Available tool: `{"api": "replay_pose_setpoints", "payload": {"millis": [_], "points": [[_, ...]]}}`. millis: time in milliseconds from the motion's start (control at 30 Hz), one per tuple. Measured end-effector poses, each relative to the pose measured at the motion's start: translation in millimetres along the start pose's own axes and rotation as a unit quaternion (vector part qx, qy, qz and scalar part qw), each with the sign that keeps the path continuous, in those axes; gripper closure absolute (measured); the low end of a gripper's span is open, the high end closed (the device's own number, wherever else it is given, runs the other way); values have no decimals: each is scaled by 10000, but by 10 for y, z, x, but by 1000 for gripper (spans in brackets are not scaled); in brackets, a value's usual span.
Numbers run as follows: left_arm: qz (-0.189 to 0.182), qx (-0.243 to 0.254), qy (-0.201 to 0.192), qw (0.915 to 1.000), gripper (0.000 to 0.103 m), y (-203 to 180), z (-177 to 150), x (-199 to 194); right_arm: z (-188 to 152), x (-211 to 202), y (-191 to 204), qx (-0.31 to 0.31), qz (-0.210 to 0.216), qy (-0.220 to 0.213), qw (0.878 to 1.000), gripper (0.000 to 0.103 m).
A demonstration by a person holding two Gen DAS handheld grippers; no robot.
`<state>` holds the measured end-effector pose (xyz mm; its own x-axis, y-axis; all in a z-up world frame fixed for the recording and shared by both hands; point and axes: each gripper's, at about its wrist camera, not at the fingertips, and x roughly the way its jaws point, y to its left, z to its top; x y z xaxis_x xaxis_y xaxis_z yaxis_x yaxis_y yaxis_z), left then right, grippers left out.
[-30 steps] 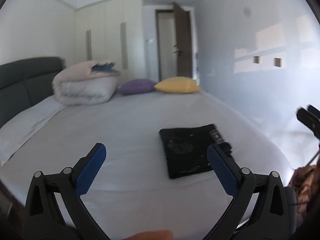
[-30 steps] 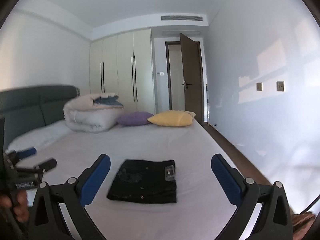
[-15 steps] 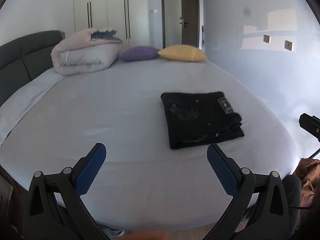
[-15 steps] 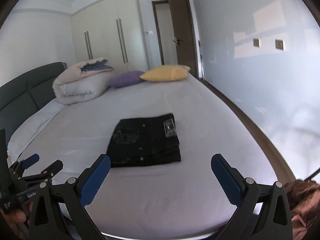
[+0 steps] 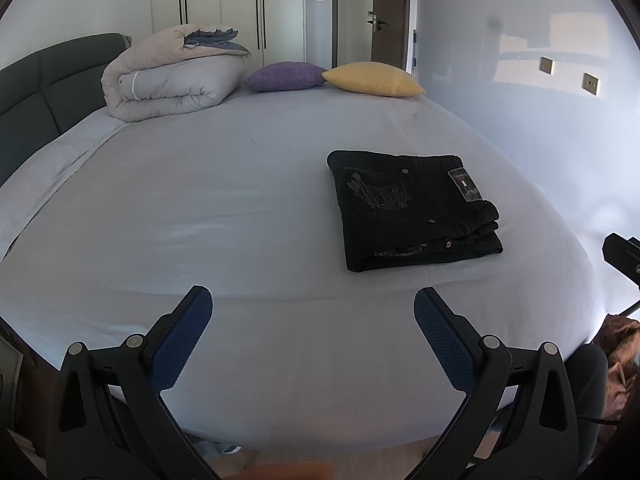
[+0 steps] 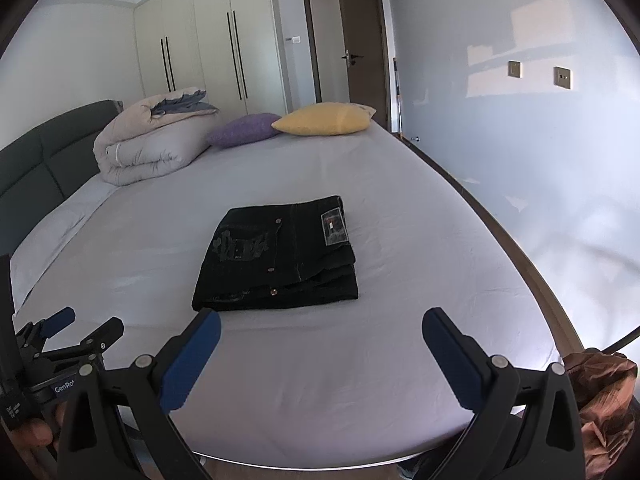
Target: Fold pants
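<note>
Black pants [image 5: 412, 210] lie folded into a compact rectangle on the white bed sheet [image 5: 240, 208], right of centre in the left wrist view. In the right wrist view the pants [image 6: 276, 256] lie just beyond the fingers. My left gripper [image 5: 312, 336] is open and empty, held above the bed's near edge, left of the pants. My right gripper [image 6: 320, 356] is open and empty, short of the pants. The left gripper also shows at the lower left of the right wrist view [image 6: 76, 332].
A rolled duvet [image 5: 172, 76], a purple pillow [image 5: 284, 76] and a yellow pillow [image 5: 372, 78] lie at the far end. A dark headboard [image 5: 44, 88] is on the left. Brown cloth [image 6: 604, 396] lies off the bed's right corner.
Both grippers have tilted downward and drawn back over the bed's near edge, so the folded pants sit higher in both views. The pants have not moved.
</note>
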<state>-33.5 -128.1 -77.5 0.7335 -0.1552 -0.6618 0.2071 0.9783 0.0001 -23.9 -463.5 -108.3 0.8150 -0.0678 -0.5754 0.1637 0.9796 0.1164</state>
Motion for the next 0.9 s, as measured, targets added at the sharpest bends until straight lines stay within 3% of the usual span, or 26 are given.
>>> {"api": "replay_pose_setpoints", "payload": {"millis": [900], "points": [[-20,-48,55,10000,0,-22,-42,70,-44,53,53,-26,67,173,9998,0]]}}
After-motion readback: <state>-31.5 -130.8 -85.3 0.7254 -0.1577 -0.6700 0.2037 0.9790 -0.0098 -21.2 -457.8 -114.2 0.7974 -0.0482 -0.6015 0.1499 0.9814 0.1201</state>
